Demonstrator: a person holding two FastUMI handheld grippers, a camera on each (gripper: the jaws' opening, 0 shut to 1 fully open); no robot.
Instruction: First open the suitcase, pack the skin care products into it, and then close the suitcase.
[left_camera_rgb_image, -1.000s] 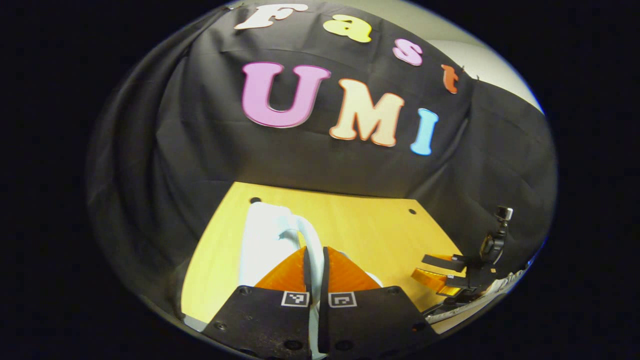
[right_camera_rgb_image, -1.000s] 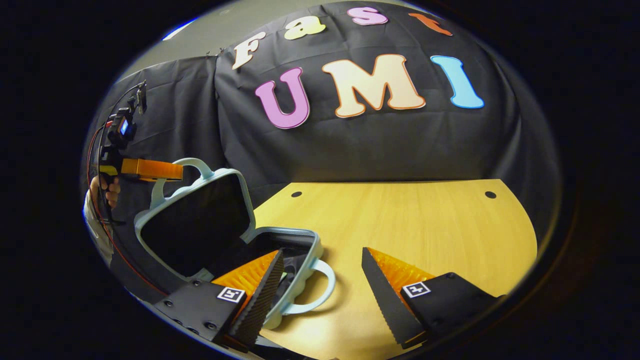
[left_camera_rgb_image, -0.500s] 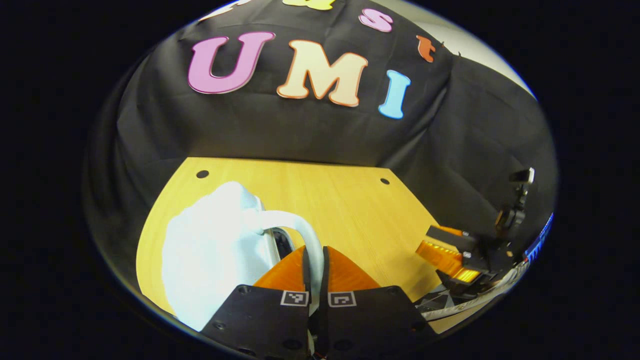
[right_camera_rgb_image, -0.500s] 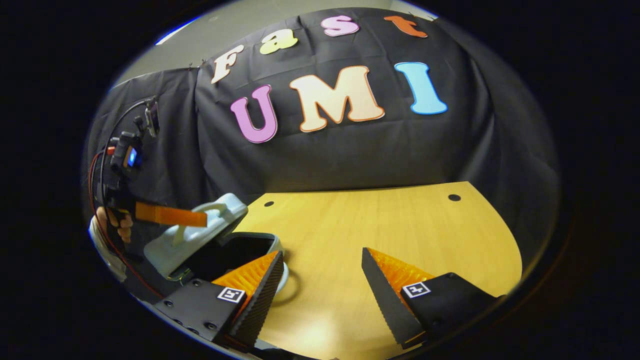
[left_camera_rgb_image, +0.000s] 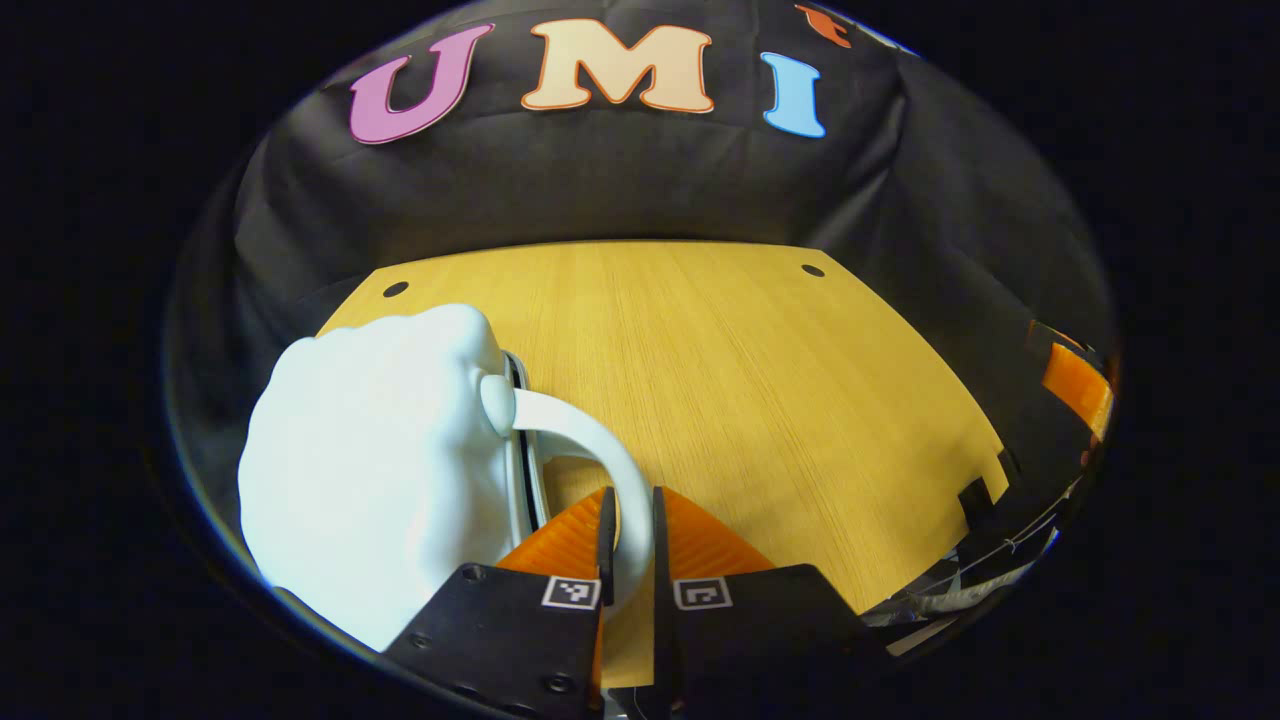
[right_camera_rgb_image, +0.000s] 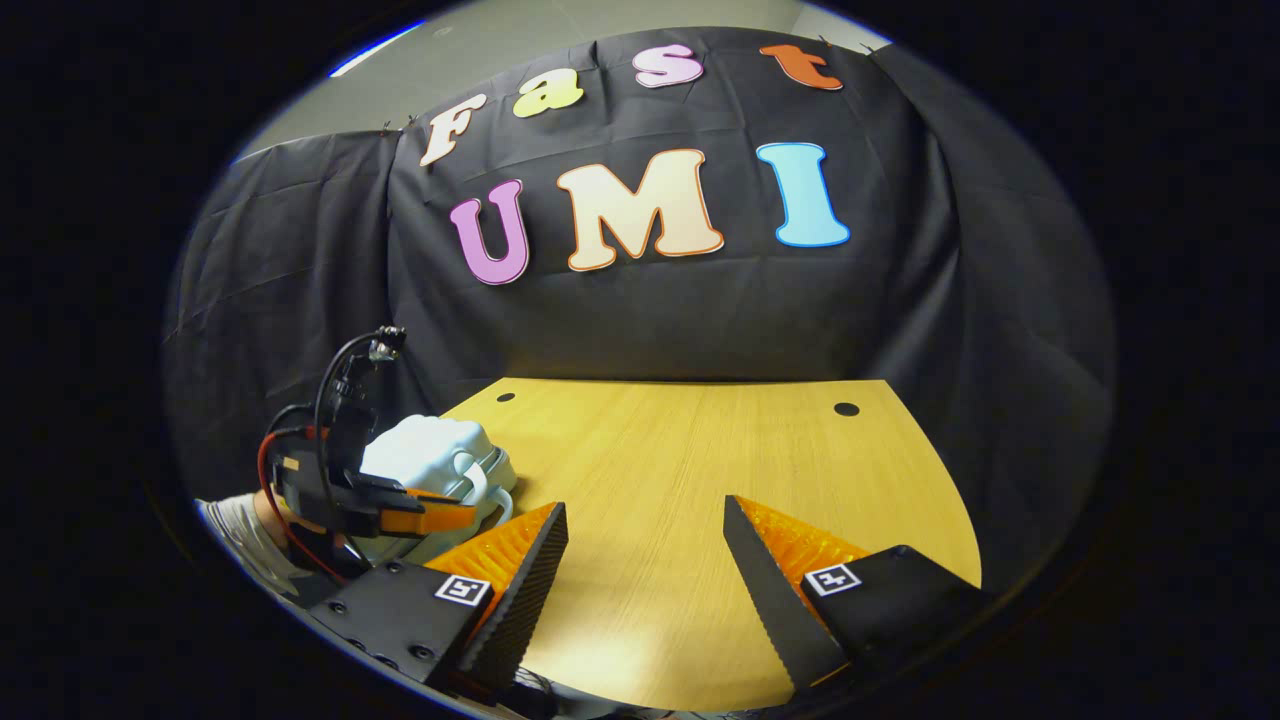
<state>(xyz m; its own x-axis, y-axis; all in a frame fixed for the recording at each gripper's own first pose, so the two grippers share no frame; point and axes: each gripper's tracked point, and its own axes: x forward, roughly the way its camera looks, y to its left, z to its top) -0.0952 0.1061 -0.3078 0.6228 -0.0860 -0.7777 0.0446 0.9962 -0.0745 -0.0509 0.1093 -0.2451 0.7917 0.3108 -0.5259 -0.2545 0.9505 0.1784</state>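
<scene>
Suitcase (left_camera_rgb_image: 370, 470), pale blue, lying closed at left part of wooden table (left_camera_rgb_image: 740, 380). Left gripper (left_camera_rgb_image: 628, 520) pinching suitcase handle (left_camera_rgb_image: 590, 440) between both fingers. Right gripper (right_camera_rgb_image: 640, 540) hovering wide open over bare tabletop, gripping nothing.

Recording booth; black cloth wall (right_camera_rgb_image: 650, 320) behind bare wooden table (right_camera_rgb_image: 700, 480)

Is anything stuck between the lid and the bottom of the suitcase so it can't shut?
Nothing visible. The suitcase lid lies down on its base, and the left gripper pinches its handle.
</scene>
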